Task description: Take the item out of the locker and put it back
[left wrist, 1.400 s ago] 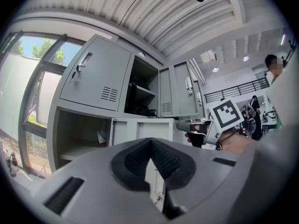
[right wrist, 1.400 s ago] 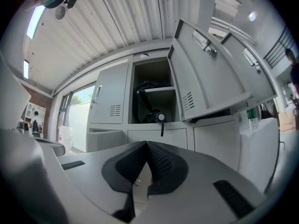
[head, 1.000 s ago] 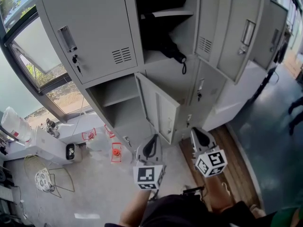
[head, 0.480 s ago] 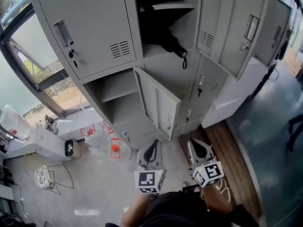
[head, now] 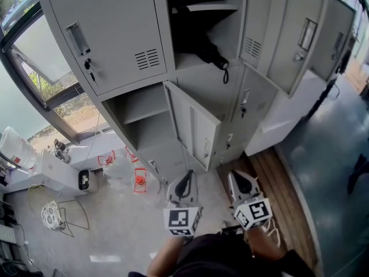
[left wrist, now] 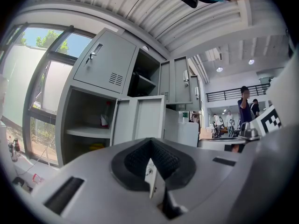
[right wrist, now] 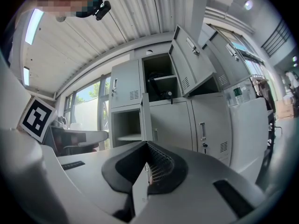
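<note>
**Both grippers low and empty in front of the open lockers**

The left gripper (head: pixel 187 176) and the right gripper (head: pixel 236 176) hang side by side, well short of the grey lockers (head: pixel 115 33). In each gripper view the jaws are clenched together with nothing between them.

Two compartments stand open. The upper compartment (head: pixel 199 16) holds a black bundle (head: pixel 199 48), slumped over its shelf with a strap loop (head: pixel 224 77) dangling past the front edge. The lower compartment (head: pixel 144 126), its door (head: pixel 193 128) swung out, carries a small red-and-white object (left wrist: pixel 104 120) on its shelf; what that is cannot be made out.

If the bundle is the item meant, it looks soft and floppy, probably light but liable to sag and drag. The strap is the easiest hold, though a pinch on the bulk near the shelf edge would likely control it better.
</note>
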Tool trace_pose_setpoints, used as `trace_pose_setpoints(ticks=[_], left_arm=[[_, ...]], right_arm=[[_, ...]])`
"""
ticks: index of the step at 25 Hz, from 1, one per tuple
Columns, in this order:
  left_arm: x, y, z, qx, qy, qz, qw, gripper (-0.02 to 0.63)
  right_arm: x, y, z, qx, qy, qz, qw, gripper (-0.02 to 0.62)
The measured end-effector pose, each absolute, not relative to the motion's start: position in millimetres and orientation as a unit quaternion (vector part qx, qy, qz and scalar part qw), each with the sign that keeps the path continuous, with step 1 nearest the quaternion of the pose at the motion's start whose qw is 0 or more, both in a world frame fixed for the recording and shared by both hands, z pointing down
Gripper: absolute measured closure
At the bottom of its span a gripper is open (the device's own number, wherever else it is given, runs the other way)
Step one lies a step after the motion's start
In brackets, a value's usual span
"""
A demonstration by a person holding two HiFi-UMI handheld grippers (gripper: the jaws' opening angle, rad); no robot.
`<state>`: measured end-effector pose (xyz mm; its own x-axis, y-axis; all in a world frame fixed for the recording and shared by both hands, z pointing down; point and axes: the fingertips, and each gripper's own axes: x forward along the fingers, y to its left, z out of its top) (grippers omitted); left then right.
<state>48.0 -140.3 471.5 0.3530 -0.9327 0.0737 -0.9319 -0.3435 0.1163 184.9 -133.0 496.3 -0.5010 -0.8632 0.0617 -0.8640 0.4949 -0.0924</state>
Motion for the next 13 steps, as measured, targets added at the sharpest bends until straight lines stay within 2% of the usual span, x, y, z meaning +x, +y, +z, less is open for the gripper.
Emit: trace_pose_setpoints(ticks=[13], left_arm=[[47.1,-140.5,473.7,0.822,-0.566,0.003,0.060,0.614]], right_arm=[[182.0,-132.1,495.1,0.499,-0.864,0.057,0.007,0.601]])
